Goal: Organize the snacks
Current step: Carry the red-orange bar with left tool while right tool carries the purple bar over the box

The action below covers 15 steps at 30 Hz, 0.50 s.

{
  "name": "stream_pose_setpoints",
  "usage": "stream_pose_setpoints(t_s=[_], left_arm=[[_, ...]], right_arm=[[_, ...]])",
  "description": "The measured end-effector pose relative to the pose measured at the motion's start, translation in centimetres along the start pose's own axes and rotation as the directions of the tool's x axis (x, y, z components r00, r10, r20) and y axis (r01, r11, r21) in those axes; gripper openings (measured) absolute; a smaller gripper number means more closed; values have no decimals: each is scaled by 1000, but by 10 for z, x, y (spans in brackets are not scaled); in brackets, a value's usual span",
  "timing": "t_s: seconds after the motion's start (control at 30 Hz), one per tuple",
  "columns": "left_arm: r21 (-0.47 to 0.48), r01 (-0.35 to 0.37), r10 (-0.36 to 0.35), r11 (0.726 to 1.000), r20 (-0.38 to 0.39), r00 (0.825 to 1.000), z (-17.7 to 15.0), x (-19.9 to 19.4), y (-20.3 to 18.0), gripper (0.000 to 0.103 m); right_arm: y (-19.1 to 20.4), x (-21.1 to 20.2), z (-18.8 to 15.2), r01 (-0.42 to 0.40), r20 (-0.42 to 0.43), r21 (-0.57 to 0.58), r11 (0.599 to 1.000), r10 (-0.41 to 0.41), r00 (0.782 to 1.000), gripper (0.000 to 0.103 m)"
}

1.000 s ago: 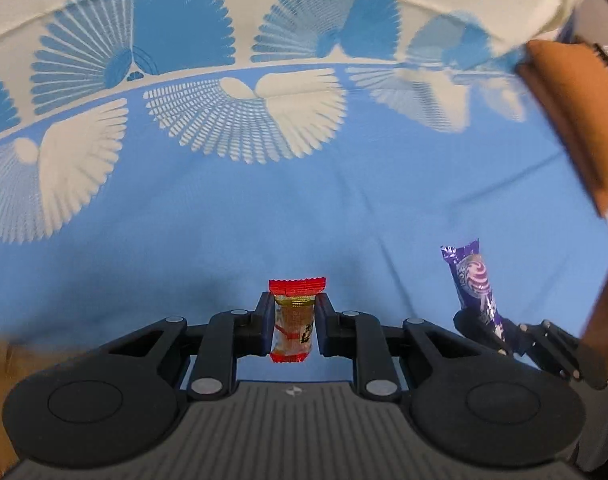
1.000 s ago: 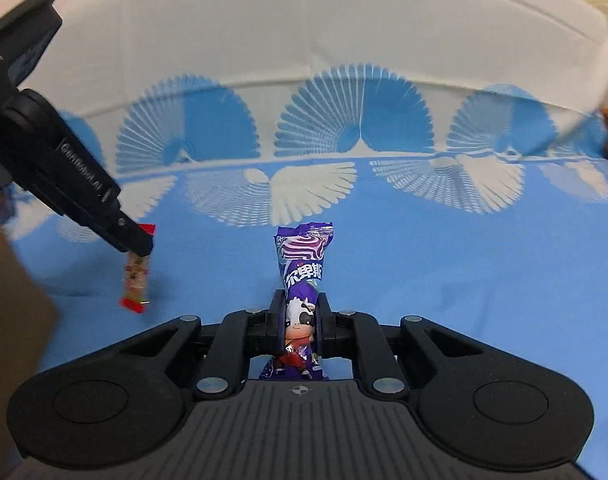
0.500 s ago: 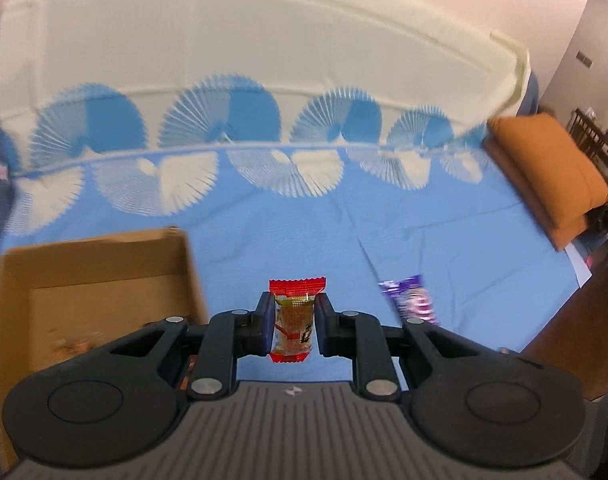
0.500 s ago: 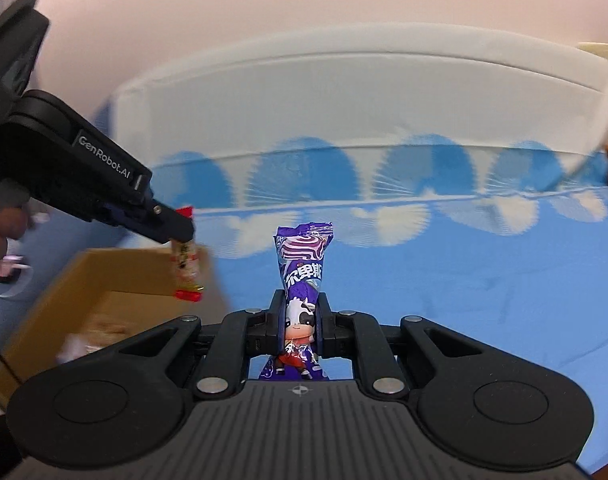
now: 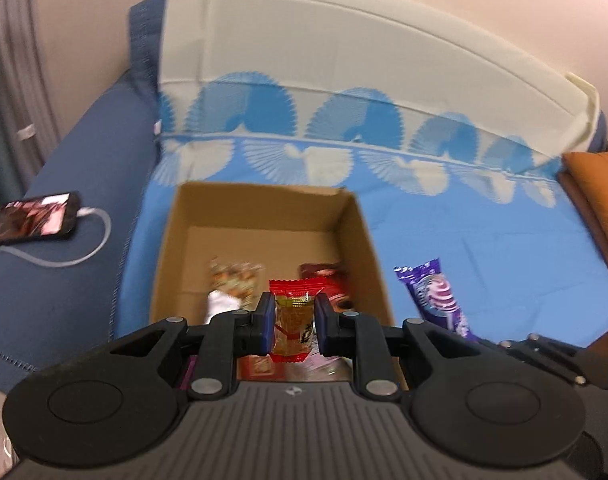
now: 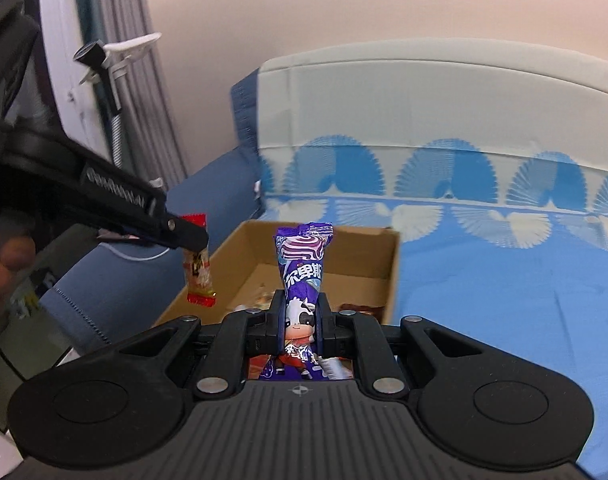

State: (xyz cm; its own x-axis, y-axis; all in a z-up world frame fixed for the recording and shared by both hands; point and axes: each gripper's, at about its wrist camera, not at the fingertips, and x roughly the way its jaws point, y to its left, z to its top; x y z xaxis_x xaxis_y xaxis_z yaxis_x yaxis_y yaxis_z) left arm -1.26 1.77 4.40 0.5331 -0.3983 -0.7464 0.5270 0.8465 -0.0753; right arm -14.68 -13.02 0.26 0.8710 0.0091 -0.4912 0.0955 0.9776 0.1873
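Left gripper [image 5: 290,322]: its jaws were clamped on a small red-ended snack packet [image 5: 292,325], amber in the middle, held upright between the pads. In the right wrist view the same gripper [image 6: 192,240] reached in from the left, with the packet [image 6: 198,270] hanging below its tips over the near left corner of the box.

Right gripper [image 6: 300,322]: its jaws were clamped on a purple snack packet [image 6: 302,276] printed with a cartoon cow and a pink swirl, standing upright above the pads. In the left wrist view that purple packet [image 5: 434,296] showed just right of the box, outside its right wall.

Hand: fingers of the person's left hand [image 6: 0,272] showed at the far left edge of the right wrist view, behind the left gripper's body.

Cardboard box [image 5: 264,204]: open-topped, resting on the blue patterned cover, just beyond both grippers. Inside lay several blurred snacks: a pale speckled packet [image 5: 234,276] toward the left and a dark red one [image 5: 324,274] toward the right.

Cover [image 5: 484,232]: blue with white and blue fan shapes, turning cream at the far side.

Left side: a phone [image 5: 34,218] with a lit screen lay on the dark blue sofa arm [image 5: 76,264], a white cable [image 5: 84,248] plugged into it.

Far right: an orange cushion [image 5: 596,196] at the cover's edge.
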Motion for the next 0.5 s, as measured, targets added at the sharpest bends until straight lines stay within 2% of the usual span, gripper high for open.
stream_pose_setpoints(t_s=[0.17,0.5], left_arm=[[8,-31,31,999,-1,1000,-7,10,17,23],[14,-44,45,999,-42,998,-5,44,23,23]], right_arm=[[27,11,1,2,-30,-41,999,-3,1000,15],[32,40,1,16,-90,-53,998,-20,996,15]])
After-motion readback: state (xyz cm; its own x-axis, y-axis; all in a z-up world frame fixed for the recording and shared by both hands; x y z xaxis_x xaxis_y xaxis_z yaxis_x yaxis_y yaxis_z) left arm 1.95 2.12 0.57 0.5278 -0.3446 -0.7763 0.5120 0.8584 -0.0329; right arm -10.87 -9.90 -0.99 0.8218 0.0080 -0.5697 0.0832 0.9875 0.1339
